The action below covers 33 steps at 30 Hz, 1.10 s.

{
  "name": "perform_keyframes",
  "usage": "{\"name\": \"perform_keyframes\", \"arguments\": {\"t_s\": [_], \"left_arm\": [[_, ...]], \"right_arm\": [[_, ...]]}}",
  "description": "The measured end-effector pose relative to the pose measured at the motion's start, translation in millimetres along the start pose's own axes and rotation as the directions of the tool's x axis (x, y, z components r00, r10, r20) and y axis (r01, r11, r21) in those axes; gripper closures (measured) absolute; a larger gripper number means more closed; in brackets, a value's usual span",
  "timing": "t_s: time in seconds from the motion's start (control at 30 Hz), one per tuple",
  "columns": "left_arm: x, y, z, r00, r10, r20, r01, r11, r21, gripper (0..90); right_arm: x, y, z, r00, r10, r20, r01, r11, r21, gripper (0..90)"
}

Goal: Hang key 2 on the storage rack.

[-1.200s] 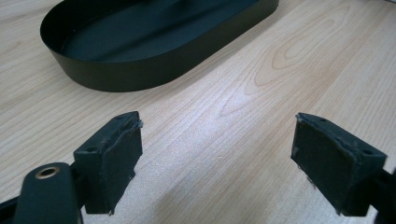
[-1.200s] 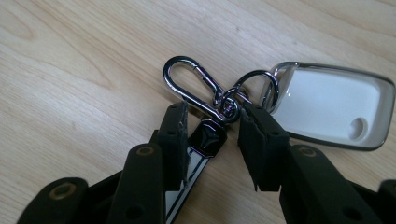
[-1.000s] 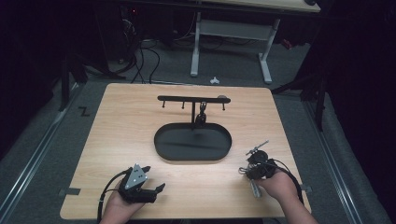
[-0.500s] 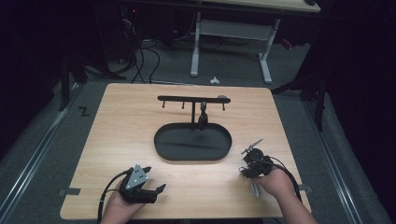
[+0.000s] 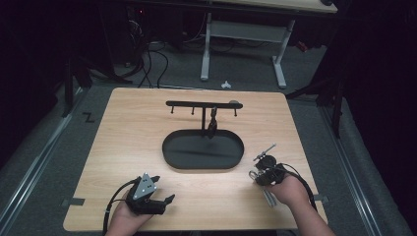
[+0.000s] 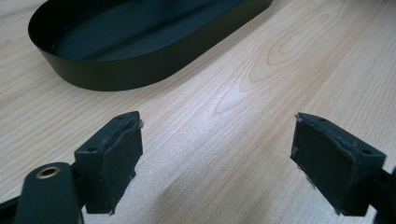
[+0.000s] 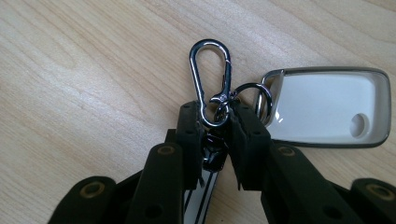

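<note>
My right claw (image 7: 215,122) has just been closing on the carabiner (image 7: 211,79); its shallow bite could slip, dropping the keyring

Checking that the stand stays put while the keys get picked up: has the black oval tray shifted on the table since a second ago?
No. The black oval tray sits at the same spot, centred on the table.

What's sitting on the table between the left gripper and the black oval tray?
Nothing: in the left gripper view, bare wooden tabletop runs from the open left gripper to the black oval tray.
</note>
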<state>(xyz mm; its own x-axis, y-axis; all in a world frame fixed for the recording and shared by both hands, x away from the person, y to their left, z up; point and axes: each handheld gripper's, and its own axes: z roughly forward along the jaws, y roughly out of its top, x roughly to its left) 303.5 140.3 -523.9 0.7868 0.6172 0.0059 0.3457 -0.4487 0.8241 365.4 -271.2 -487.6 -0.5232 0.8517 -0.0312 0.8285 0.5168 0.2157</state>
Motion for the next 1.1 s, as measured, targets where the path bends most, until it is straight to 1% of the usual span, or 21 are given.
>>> {"name": "perform_keyframes", "arguments": {"t_s": [0.17, 0.3, 0.4, 0.43, 0.47, 0.5, 0.53, 0.57, 0.6, 0.63, 0.67, 0.7, 0.73, 0.77, 0.8, 0.97, 1.03, 1.07, 1.1], "left_arm": [[-0.8, 0.0, 0.5, 1.0000, 0.002, 0.001, -0.002, 1.0000, 0.002, 16.9], [-1.1, 0.0, 1.1, 1.0000, 0.004, 0.005, -0.004, 1.0000, 0.006, 16.9], [-1.3, 0.0, 1.4, 1.0000, 0.005, 0.007, -0.005, 1.0000, 0.008, 16.9], [-1.3, 0.0, 1.4, 1.0000, 0.005, 0.007, -0.005, 1.0000, 0.008, 17.0], [-1.4, 0.0, 1.0, 1.0000, 0.005, 0.007, -0.005, 1.0000, 0.007, 17.0], [-1.4, 0.0, 1.0, 1.0000, 0.005, 0.007, -0.005, 1.0000, 0.007, 16.9], [-1.2, 0.0, 0.7, 1.0000, 0.005, 0.007, -0.006, 1.0000, 0.008, 16.9], [-1.0, 0.0, 0.3, 1.0000, 0.004, 0.007, -0.004, 1.0000, 0.007, 17.0], [-0.7, -0.1, 0.2, 1.0000, 0.003, 0.007, -0.003, 1.0000, 0.006, 16.9], [-0.6, -0.2, 0.0, 1.0000, 0.002, 0.006, -0.002, 1.0000, 0.006, 16.9], [-0.6, -0.2, -0.1, 1.0000, 0.001, 0.007, -0.001, 1.0000, 0.004, 17.0], [-0.6, -0.2, -0.1, 1.0000, 0.001, 0.007, -0.001, 1.0000, 0.004, 16.9], [-0.7, -0.2, -0.1, 1.0000, 0.002, 0.008, -0.002, 1.0000, 0.003, 16.9], [-0.7, -0.2, -0.1, 1.0000, 0.002, 0.008, -0.002, 1.0000, 0.003, 17.0], [-0.9, -0.1, 0.1, 1.0000, 0.003, 0.008, -0.003, 1.0000, 0.004, 17.0], [-1.3, 0.1, 0.1, 0.9999, 0.005, 0.009, -0.005, 1.0000, 0.007, 17.0], [-1.2, 0.1, 0.2, 1.0000, 0.004, 0.009, -0.004, 1.0000, 0.005, 16.9], [-0.9, 0.1, 0.5, 1.0000, 0.003, 0.008, -0.003, 1.0000, 0.006, 16.9], [-0.7, -0.1, 0.7, 1.0000, 0.003, 0.008, -0.003, 1.0000, 0.006, 17.0]], "right_arm": [[0.8, 0.3, -0.9, 1.0000, 0.003, -0.008, -0.003, 1.0000, -0.002, 74.7], [3.6, 2.7, -5.6, 1.0000, 0.001, -0.001, -0.001, 0.9996, -0.027, 71.2], [5.6, 5.7, -9.4, 0.9997, -0.021, 0.012, 0.022, 0.9986, -0.048, 68.5], [5.6, 5.7, -9.4, 0.9997, -0.021, 0.012, 0.022, 0.9986, -0.048, 68.5], [6.8, 7.9, -9.3, 0.9986, -0.050, 0.018, 0.051, 0.9972, -0.055, 66.1], [6.8, 7.9, -9.3, 0.9986, -0.050, 0.018, 0.051, 0.9972, -0.055, 66.1], [7.2, 8.7, -7.1, 0.9982, -0.059, 0.015, 0.059, 0.9971, -0.048, 64.8], [7.3, 9.9, -0.8, 0.9969, -0.076, 0.020, 0.076, 0.9970, -0.015, 60.9], [6.9, 10.3, 1.2, 0.9966, -0.080, 0.020, 0.081, 0.9967, -0.012, 59.5], [5.1, 11.3, 2.8, 0.9958, -0.089, 0.022, 0.089, 0.9960, -0.007, 60.3], [4.4, 11.4, 3.3, 0.9959, -0.087, 0.027, 0.087, 0.9962, -0.005, 63.6], [4.4, 11.4, 3.3, 0.9959, -0.087, 0.027, 0.087, 0.9962, -0.005, 63.6], [0.3, 11.2, 3.9, 0.9964, -0.084, 0.010, 0.084, 0.9964, 0.011, 67.6], [0.3, 11.2, 3.9, 0.9964, -0.084, 0.010, 0.084, 0.9964, 0.011, 67.6], [-4.9, 10.5, 4.1, 0.9985, -0.043, -0.034, 0.043, 0.9990, 0.009, 72.9], [-6.6, 11.4, 4.3, 0.9981, -0.047, -0.040, 0.047, 0.9989, 0.005, 74.2], [-6.0, 12.3, 4.3, 0.9980, -0.052, -0.035, 0.053, 0.9986, 0.008, 74.5], [-4.0, 13.1, 4.2, 0.9984, -0.053, -0.022, 0.053, 0.9985, 0.012, 74.7], [-3.6, 13.3, 4.3, 0.9984, -0.052, -0.020, 0.052, 0.9986, 0.010, 74.8]]}}
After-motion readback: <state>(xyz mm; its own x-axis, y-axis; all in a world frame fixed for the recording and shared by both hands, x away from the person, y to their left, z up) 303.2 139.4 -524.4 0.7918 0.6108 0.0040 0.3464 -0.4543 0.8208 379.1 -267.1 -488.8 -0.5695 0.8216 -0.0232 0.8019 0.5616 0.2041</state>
